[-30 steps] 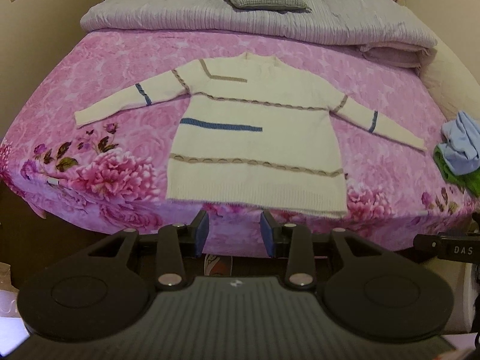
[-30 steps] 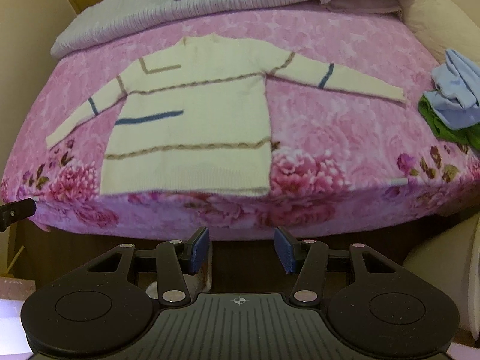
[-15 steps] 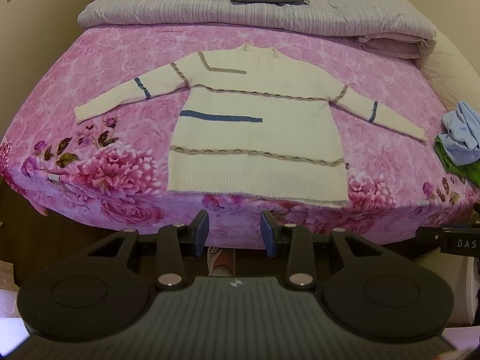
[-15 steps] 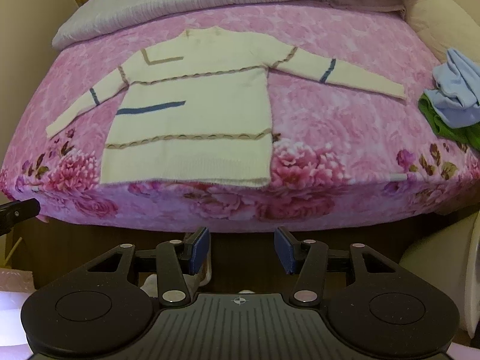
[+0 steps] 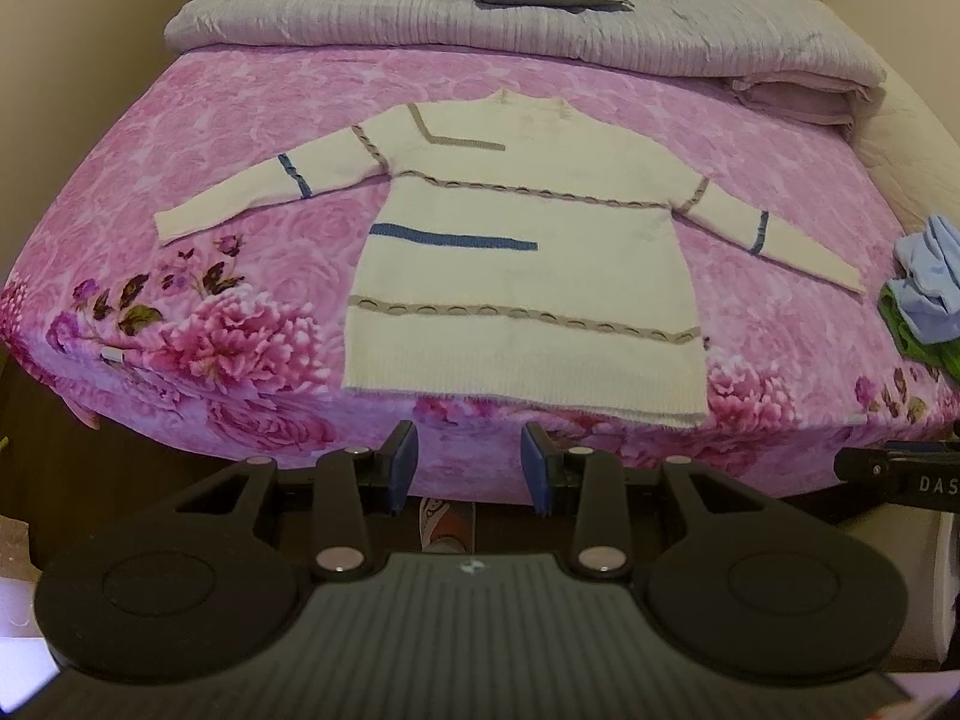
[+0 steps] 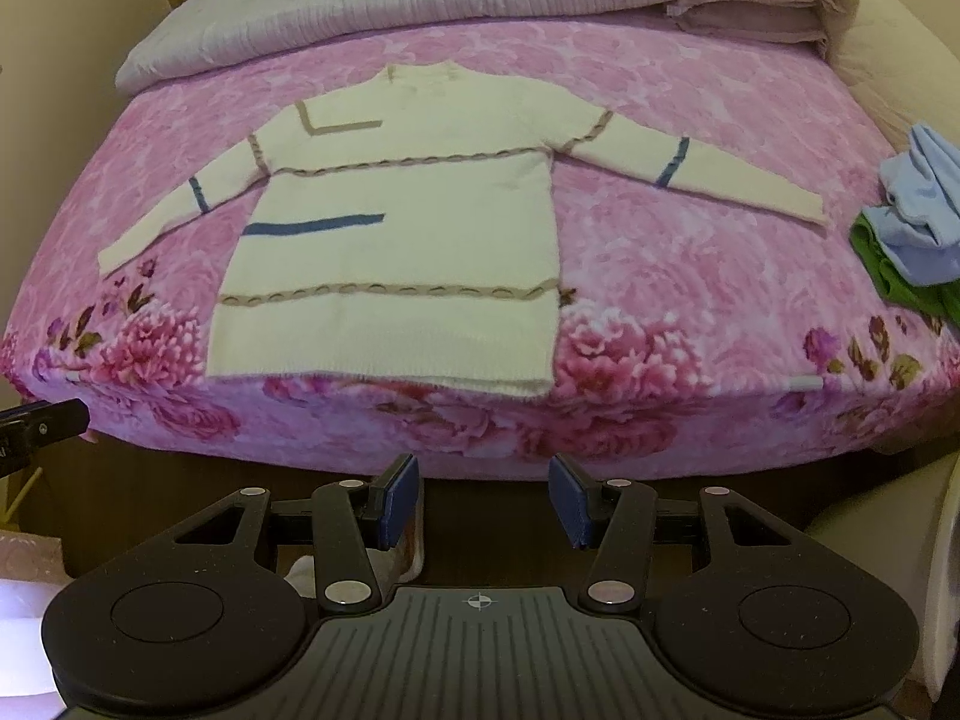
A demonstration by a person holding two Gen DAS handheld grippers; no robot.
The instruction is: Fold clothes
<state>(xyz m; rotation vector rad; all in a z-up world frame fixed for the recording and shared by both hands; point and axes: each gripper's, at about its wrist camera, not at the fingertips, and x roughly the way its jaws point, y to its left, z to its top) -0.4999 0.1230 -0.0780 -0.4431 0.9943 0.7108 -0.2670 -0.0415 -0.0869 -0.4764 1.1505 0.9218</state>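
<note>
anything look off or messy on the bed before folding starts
The cream sweater lies flat and spread out, sleeves out, nothing askew. The one untidy spot is a crumpled pile of light blue and green clothes near the bed's right edge. Both grippers are open and empty, short of the bed.

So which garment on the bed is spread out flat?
The cream sweater, sleeves out, in the middle of the bed. The blue and green clothes lie bunched at the right edge.

Sweater (image 5: 516, 264) lies flat on bed (image 5: 180, 138), clothes pile (image 5: 924, 294) at its right edge.
</note>
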